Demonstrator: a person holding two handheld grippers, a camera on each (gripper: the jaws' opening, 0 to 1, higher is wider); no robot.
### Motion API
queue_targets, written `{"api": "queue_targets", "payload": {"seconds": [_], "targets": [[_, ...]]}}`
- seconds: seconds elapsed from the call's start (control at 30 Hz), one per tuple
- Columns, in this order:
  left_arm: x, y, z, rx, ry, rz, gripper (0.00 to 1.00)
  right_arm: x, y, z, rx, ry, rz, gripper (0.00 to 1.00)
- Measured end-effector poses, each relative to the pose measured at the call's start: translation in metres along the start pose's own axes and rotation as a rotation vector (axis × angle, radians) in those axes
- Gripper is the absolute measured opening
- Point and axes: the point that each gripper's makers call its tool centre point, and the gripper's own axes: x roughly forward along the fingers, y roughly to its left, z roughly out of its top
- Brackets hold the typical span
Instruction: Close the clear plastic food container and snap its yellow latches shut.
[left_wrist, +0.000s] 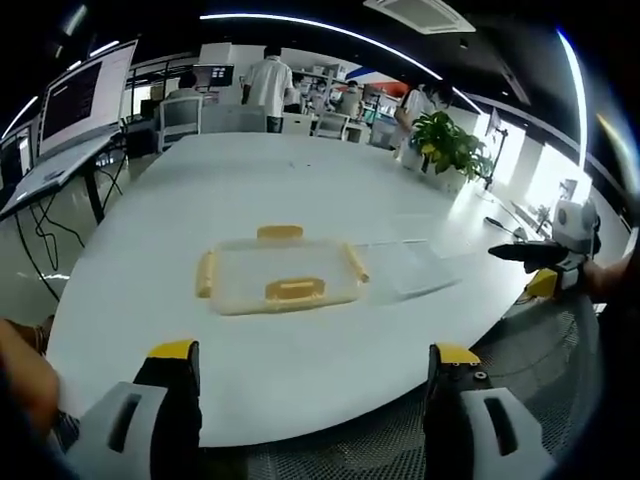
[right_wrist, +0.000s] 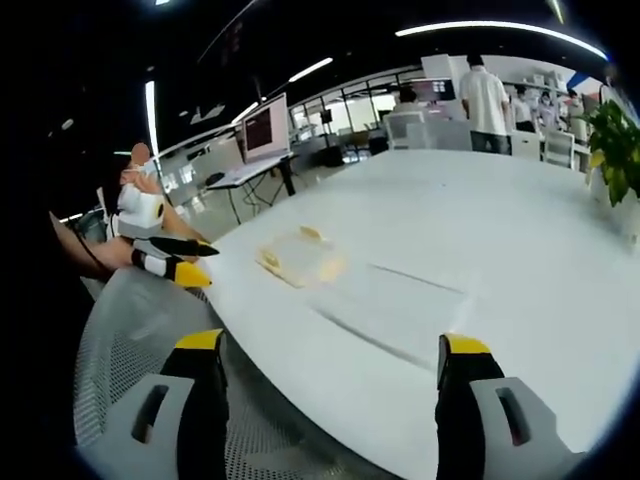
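A clear plastic container (left_wrist: 280, 272) with yellow latches (left_wrist: 294, 290) on its sides sits open on the white table (left_wrist: 300, 180). Its clear lid (left_wrist: 405, 265) lies flat on the table just right of it. My left gripper (left_wrist: 312, 375) is open near the table's front edge, short of the container, with nothing between its jaws. My right gripper (left_wrist: 545, 255) comes in from the right, off the table's edge. In the right gripper view the container (right_wrist: 300, 258) and lid (right_wrist: 390, 300) lie ahead, my right gripper (right_wrist: 330, 360) is open and empty, and the left gripper (right_wrist: 175, 260) is at the left.
Grey mesh chair backs (left_wrist: 330, 455) (right_wrist: 130, 340) stand at the table's near edge. A potted plant (left_wrist: 450, 145) is at the far right corner. A monitor on a stand (left_wrist: 85, 100) is to the left, with people and desks (left_wrist: 268, 90) behind the table.
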Motion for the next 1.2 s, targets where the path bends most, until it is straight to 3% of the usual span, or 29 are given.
{"api": "queue_targets", "payload": {"seconds": [0.17, 0.27, 0.47, 0.8, 0.97, 1.2], "targets": [[0.000, 0.000, 0.000, -0.008, 0.008, -0.004, 0.92, 0.001, 0.000, -0.001, -0.004, 0.012, 0.004, 0.85], [-0.002, -0.001, 0.002, 0.002, 0.012, -0.015, 0.86, 0.000, 0.002, 0.001, -0.025, 0.009, 0.012, 0.84], [-0.001, -0.004, 0.004, -0.010, 0.008, -0.038, 0.91, -0.001, 0.005, 0.006, -0.062, 0.012, 0.034, 0.83], [-0.001, -0.023, 0.014, 0.115, 0.033, -0.120, 0.86, 0.005, 0.015, 0.022, -0.112, 0.011, 0.069, 0.83], [0.002, -0.023, 0.018, 0.112, 0.030, -0.146, 0.84, 0.011, 0.019, 0.018, -0.142, 0.044, 0.097, 0.83], [0.001, -0.024, 0.019, 0.118, 0.039, -0.192, 0.87, 0.017, 0.023, 0.033, -0.148, 0.035, 0.117, 0.82]]}}
